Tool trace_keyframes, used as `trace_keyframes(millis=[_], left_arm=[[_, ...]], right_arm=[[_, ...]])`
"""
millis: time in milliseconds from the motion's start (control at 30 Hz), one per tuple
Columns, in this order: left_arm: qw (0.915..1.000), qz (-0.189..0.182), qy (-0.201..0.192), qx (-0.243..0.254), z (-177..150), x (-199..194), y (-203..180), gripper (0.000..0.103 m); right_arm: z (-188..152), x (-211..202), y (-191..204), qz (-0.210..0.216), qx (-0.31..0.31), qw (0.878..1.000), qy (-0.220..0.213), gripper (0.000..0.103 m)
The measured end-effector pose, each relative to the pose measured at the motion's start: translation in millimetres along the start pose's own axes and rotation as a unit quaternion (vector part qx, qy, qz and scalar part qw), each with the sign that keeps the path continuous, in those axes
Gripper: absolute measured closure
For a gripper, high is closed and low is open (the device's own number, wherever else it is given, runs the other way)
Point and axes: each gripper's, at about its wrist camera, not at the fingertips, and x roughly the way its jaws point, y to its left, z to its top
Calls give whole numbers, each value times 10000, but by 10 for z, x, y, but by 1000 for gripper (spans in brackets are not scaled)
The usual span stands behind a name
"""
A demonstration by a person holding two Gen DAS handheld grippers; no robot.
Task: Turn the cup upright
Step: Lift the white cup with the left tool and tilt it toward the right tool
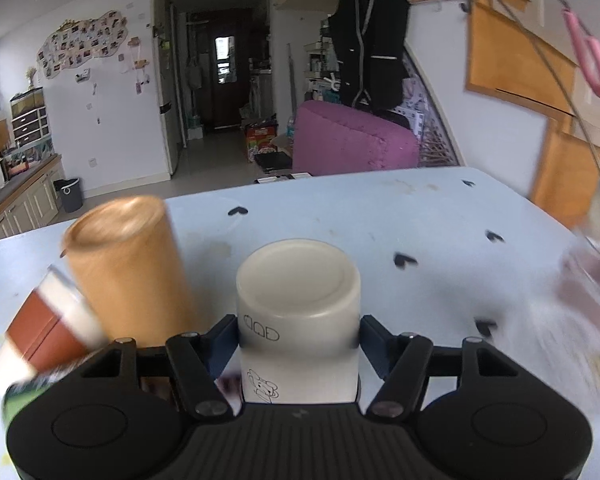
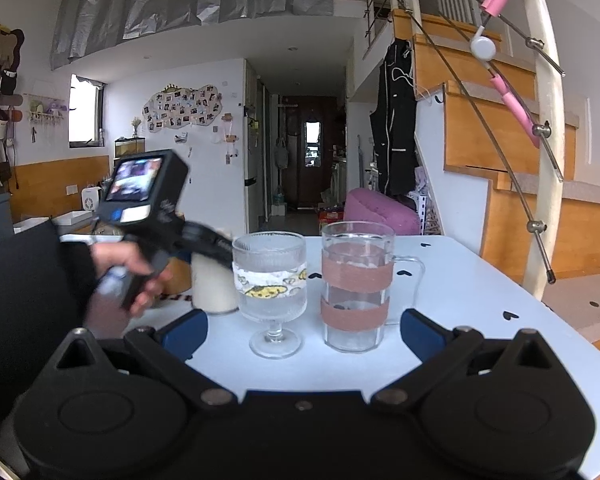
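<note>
Pale blue tabletop, dotted with small black hearts, carries five drinking vessels across the two views. Two are clear glass, seen from the right wrist: a handled mug with two pinkish bands and a stemmed goblet with a cartoon band, standing upright just beside each other. Three more show from the left wrist: one tan cylinder cup, one brown-and-white paper cup low at the left edge and blurred, and one white cup.

That white cup stands upside down, base uppermost, with small line drawings on its side. The left tool is closed on it, one blue pad pressed to each side of its wall. In the right wrist view the same cup shows behind the goblet, its mouth at or near the tabletop, with the left tool reaching to it from the person's hand.

The right tool is spread wide and holds nothing; goblet and mug stand just ahead of its blue fingers, touching neither.
</note>
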Motion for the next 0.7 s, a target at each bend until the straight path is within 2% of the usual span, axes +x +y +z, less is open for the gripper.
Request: trace_keyframes(millis=[300,567,633,667,700], left_arm=[[9992,-320,-13,228,-551,-763,39,37],[9980,-561,54,286,-851,-1200,109,36],[9972,-707,118,208,-846,-1253,128,27],[9969,-772,102,145,-841,-1284,143,19],[9969,-776,22,143,-816,-1310,145,17]], right_arm=[[-25,34,156,271,18,9996,87,0],[-211,186,341,759,-27,9956,551,0],[-282,241,421,958,-41,9927,733,1],[-303,264,457,1075,-58,9908,814,6],[-322,287,491,1189,-81,9890,878,13]])
